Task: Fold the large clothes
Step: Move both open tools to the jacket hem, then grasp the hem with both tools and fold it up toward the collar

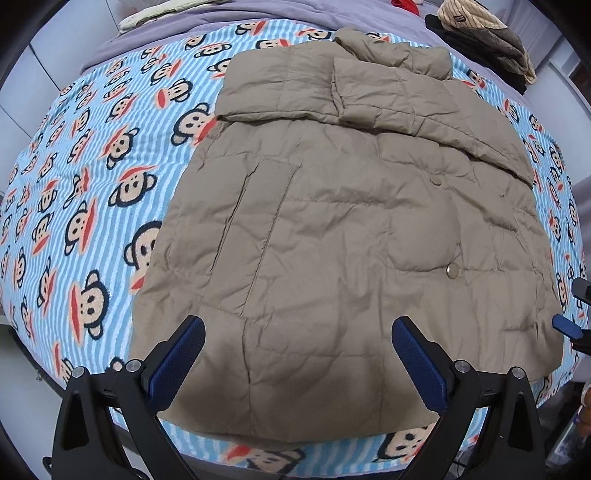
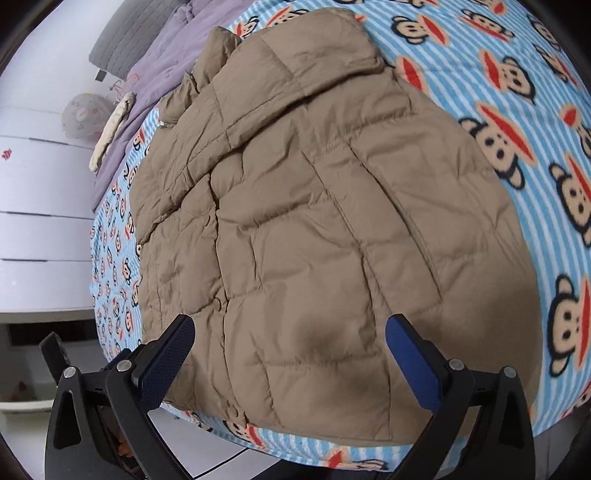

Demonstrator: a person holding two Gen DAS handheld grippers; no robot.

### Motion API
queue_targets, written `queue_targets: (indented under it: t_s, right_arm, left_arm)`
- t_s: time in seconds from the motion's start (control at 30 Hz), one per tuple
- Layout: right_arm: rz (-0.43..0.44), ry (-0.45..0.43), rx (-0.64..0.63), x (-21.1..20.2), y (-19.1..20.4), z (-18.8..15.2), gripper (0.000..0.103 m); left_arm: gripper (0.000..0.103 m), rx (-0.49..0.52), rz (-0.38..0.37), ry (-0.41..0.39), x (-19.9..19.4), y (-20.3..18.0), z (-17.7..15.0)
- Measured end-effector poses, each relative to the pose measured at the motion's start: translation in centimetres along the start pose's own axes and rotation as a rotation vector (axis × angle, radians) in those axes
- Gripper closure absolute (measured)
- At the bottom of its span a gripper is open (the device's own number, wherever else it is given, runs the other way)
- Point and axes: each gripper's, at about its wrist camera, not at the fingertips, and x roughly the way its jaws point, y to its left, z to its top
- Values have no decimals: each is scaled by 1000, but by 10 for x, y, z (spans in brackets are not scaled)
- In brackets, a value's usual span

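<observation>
- My left hand-held gripper (image 1: 297, 363) points steeply down, its two blue-padded fingers (image 1: 421, 365) spread wide with nothing gripped between them; it hangs over the near hem of the jacket.
- My right hand-held gripper (image 2: 290, 363) is likewise wide open and empty, above the same hem; its tip (image 1: 567, 325) shows at the right edge of the left wrist view.
- The tan quilted jacket (image 1: 351, 229) lies flat on the bed, front up, with both sleeves (image 1: 406, 99) folded across the chest and the collar at the far end. Two round snaps (image 1: 451, 271) show on the front.
- Under it is a blue-and-white striped blanket (image 1: 92, 166) printed with cartoon monkey faces.
- Beyond the blanket is a lilac sheet (image 1: 258, 11); a pile of dark and checked clothes (image 1: 487, 37) sits at the bed's far right corner.
</observation>
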Motion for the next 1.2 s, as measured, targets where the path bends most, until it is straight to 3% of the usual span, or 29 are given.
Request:
queue_targets:
  t_s: [0.37, 0.63, 0.8, 0.93, 1.1, 1.13, 1.2]
  right_arm:
    - [23, -40, 181, -15, -32, -60, 0]
    - [31, 14, 226, -17, -55, -80, 0]
    - [106, 28, 338, -13, -88, -79, 0]
    - [185, 14, 456, -6, -114, -75, 1]
    - [256, -24, 520, -2, -123, -70, 2]
    - [275, -36, 519, -3, -122, -70, 2]
    - [301, -54, 513, -3, -117, -67, 15]
  left_arm:
    - [2, 21, -110, 43, 7, 35, -40]
    - [2, -158, -259, 82, 8, 83, -70]
    - [2, -320, -411, 160, 37, 94, -86]
    - [2, -380, -424, 169, 54, 92, -84]
    - [2, -374, -458, 139, 53, 85, -68]
    - [3, -371, -468, 134, 53, 83, -64]
    - [25, -361, -493, 130, 52, 79, -59]
